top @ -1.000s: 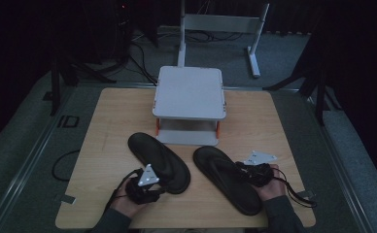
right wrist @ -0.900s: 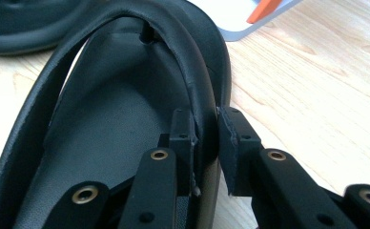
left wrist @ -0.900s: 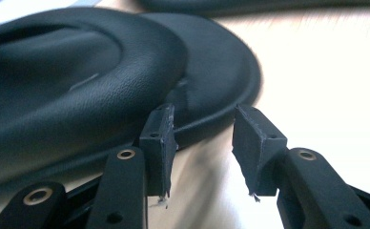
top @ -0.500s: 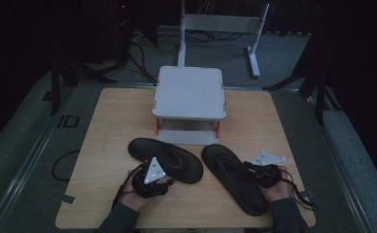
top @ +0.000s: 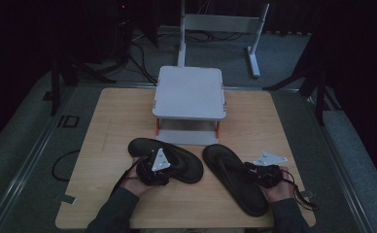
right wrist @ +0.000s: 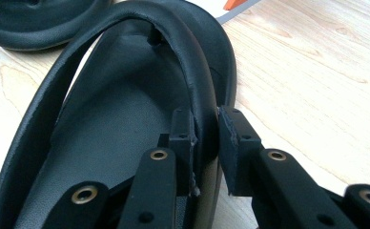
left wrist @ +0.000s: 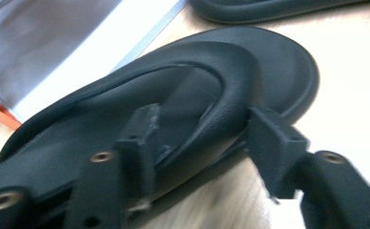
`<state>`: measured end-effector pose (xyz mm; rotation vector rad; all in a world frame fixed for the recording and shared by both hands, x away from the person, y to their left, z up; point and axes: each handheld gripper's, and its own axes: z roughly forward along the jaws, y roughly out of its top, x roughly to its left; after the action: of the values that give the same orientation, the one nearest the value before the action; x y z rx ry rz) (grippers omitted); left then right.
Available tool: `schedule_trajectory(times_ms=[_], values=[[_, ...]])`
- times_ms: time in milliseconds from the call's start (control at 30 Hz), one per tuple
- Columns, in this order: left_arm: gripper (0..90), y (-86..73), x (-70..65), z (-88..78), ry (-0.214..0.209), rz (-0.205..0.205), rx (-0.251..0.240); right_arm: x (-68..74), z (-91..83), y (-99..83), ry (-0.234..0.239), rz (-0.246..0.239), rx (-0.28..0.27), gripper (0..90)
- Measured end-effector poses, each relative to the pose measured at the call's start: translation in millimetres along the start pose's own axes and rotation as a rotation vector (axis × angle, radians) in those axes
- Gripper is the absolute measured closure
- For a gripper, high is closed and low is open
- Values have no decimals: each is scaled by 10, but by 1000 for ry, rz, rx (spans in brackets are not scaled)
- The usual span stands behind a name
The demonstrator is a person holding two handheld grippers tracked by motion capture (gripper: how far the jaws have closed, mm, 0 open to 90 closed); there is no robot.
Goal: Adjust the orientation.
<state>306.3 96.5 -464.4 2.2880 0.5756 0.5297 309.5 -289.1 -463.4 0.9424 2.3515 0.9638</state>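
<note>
On the worktop, left to right:
Worktop (top: 113, 116): pale wood board; it carries both sandals and the grey stand.
Left hand (top: 137, 180): comes in from the bottom edge of the high view in a dark sleeve and holds the left claw.
Left claw (top: 153, 167): over the near end of the left sandal, with a grey three-cornered plate on top. In the left gripper view (left wrist: 200, 138) its jaws stand apart on either side of the sandal's strap. They have just been opening, and the right-hand pad stands clear of the strap, so there is no pinch.
Left sandal (top: 177, 158): black, flat on the worktop just in front of the stand, lying aslant. In the left gripper view (left wrist: 269, 62) its strap arches up between the jaws.
Grey stand (top: 190, 92): low two-level platform with orange posts, at the middle of the worktop behind the sandals.
Right sandal (top: 228, 174): black, flat on the worktop just beside the left sandal, its long side running toward the near right edge.
Right claw (top: 263, 174): at the right edge of the right sandal. In the right gripper view (right wrist: 207, 129) its jaws are pressed onto the sandal's strap, pinching it from both sides.
Right hand (top: 276, 187): comes in from the bottom edge, well apart from the left hand, and grips the right claw.
</note>
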Motion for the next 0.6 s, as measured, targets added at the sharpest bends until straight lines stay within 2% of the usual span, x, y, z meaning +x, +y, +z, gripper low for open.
schedule_trajectory(times_ms=[167,267,433,600], values=[[638,8,-56,-71,4,3,10,-6,-19,-4,7,6,-5,767],[677,21,-69,-93,3,-3,17,-10,-31,-6,9,6,-9,768],[788,92,-64,-97,20,-46,4,-30,-54,-4,10,18,-21,770],[793,116,10,-117,32,-105,-21,-39,-69,4,12,29,-34,772]])
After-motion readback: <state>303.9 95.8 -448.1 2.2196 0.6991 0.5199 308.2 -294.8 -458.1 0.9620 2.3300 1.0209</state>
